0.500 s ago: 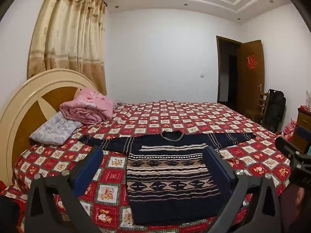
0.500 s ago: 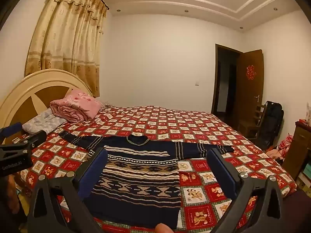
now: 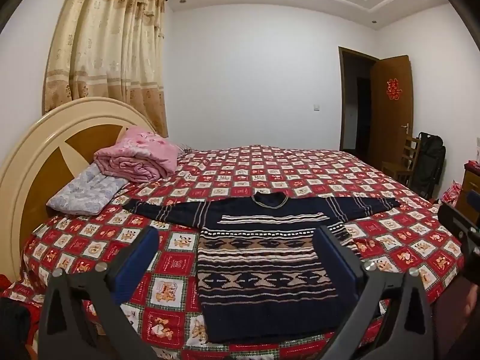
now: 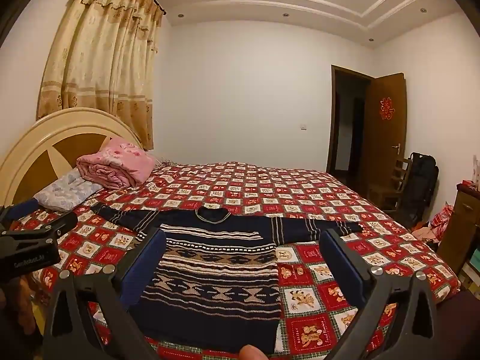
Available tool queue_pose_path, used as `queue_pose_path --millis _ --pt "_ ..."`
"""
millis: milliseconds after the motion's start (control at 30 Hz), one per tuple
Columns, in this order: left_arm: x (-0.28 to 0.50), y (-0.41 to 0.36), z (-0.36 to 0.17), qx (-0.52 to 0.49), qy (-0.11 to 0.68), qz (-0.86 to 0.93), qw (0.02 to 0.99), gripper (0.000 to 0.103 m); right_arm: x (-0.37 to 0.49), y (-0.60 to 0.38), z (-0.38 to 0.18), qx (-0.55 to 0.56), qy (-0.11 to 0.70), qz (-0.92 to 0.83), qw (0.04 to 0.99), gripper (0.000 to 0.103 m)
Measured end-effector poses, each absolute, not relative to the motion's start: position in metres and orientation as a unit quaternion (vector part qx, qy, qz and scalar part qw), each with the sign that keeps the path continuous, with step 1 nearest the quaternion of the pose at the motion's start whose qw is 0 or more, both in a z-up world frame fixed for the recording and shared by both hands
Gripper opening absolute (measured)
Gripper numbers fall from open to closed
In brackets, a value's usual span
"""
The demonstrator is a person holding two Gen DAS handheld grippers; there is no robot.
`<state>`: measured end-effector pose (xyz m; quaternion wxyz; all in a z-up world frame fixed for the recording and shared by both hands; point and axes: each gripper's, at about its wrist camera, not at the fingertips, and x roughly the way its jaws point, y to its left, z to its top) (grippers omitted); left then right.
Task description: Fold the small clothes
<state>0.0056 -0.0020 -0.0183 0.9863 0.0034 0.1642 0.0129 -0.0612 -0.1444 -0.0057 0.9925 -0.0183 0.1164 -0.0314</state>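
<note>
navy patterned sweater point(image 3: 264, 258), flat, sleeves outspread

A dark sweater point(image 4: 216, 258) is lying flat on the bed point(image 4: 345, 210), sleeves spread wide. The right gripper point(image 4: 240, 258) is hovering above it, jaws wide apart, gripping nothing.

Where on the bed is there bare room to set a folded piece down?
The widest free stretch of bedspread runs behind the sweater toward the far wall. A smaller patch lies right of the sweater's body, under its sleeve. The headboard end is crowded by the pink blanket and pillow.
</note>
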Motion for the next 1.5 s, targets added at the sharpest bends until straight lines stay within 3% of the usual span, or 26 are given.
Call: queue_pose_path --millis 1500 --pt "0.009 0.008 -0.013 -0.006 0.161 0.02 0.987 0.103 -0.049 -0.138 -0.02 -0.027 0.142 -0.034 0.989 0.102"
